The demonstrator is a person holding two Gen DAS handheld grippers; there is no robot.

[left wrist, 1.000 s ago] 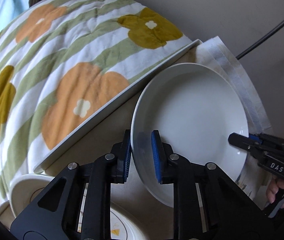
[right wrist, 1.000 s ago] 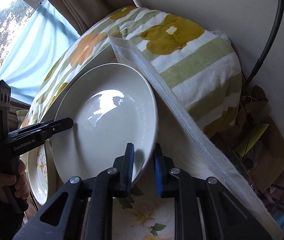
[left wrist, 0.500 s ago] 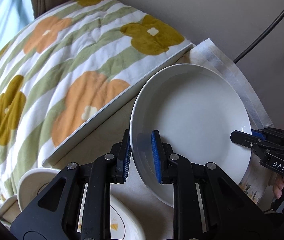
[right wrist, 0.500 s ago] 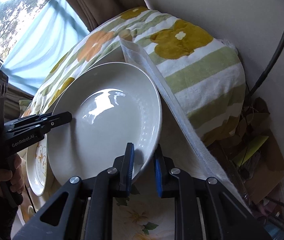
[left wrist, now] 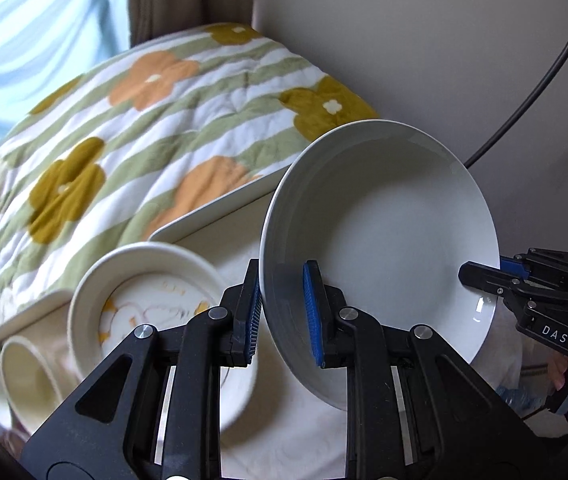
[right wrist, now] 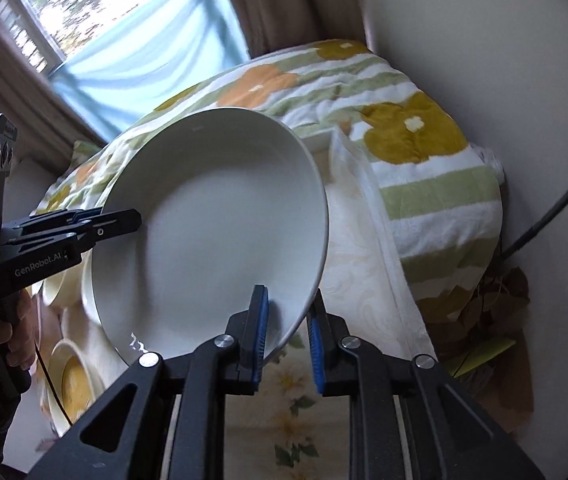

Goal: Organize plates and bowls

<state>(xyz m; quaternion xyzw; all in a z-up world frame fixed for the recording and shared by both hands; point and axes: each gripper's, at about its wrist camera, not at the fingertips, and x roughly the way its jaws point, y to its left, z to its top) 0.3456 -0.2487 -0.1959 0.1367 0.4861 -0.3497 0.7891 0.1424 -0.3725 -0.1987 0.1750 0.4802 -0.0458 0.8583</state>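
I've lifted the white plate (left wrist: 388, 240); both grippers, left (left wrist: 282, 314) "GenRobot.AI" and right (right wrist: 286, 334) "DAS", pinch its rim.

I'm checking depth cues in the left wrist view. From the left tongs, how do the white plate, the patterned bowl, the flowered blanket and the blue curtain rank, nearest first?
1. White plate, its rim gripped in the left tongs.
2. Patterned bowl, just left of the tongs.
3. Flowered blanket, behind the bowl.
4. Blue curtain, far upper left, beyond the blanket.
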